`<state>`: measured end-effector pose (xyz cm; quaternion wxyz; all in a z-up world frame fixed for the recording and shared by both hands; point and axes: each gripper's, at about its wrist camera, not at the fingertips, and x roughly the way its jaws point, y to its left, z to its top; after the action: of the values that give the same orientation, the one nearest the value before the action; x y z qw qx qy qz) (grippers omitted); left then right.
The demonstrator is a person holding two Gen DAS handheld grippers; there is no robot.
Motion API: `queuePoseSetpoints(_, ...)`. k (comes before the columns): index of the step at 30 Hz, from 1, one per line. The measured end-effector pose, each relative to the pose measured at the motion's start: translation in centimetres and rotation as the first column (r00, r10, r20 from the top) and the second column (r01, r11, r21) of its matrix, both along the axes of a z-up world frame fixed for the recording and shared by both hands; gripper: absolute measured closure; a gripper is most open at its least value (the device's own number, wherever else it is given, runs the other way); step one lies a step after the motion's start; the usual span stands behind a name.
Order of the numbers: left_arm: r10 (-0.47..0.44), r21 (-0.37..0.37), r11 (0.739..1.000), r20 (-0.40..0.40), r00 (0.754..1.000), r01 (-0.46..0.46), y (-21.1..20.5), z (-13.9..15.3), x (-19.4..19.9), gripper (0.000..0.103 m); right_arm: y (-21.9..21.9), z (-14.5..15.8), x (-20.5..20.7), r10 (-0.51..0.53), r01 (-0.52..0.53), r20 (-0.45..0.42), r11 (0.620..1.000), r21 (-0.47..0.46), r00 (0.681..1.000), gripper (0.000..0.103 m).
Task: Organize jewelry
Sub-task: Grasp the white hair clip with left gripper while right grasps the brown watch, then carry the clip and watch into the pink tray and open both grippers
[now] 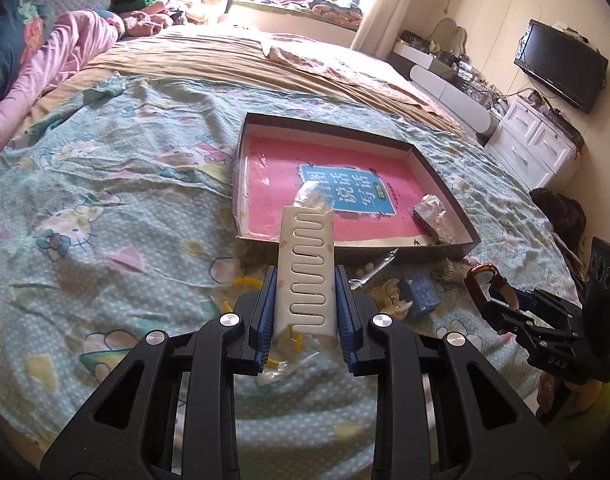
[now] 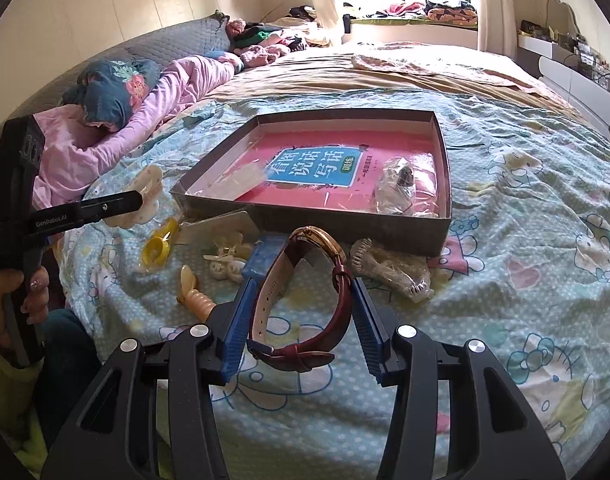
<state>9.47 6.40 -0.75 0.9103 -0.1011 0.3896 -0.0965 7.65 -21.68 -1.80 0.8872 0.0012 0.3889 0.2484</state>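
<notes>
Gripping a cream comb by its long edges, the left gripper has its jaws nearly closed, so the piece stands out ahead of the pads, its far end over the near edge of the tray. That hold looks meant to keep the comb steady while it is carried into the tray, which sits mid-bed on the sheet and already contains two small clear packets.

Between the tray's near edge and the bed's near edge lie the items not yet sorted: a yellow clip, a pale hair claw, a blue box and a bagged beige piece, probably left loose for later pickups.

Further right, the right gripper is partly closed on a red-strapped watch, pads pressing the strap's sides so the loop stays open and the gold case faces the tray.
</notes>
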Motion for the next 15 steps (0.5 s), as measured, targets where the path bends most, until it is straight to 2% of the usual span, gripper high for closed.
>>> queuePoseSetpoints(15,0.081,-0.021,0.997,0.048,0.996,-0.080,2.7,1.8,0.1,0.084,3.0,2.0,1.2,0.081,-0.082,0.049,0.996,0.024,0.996,0.056)
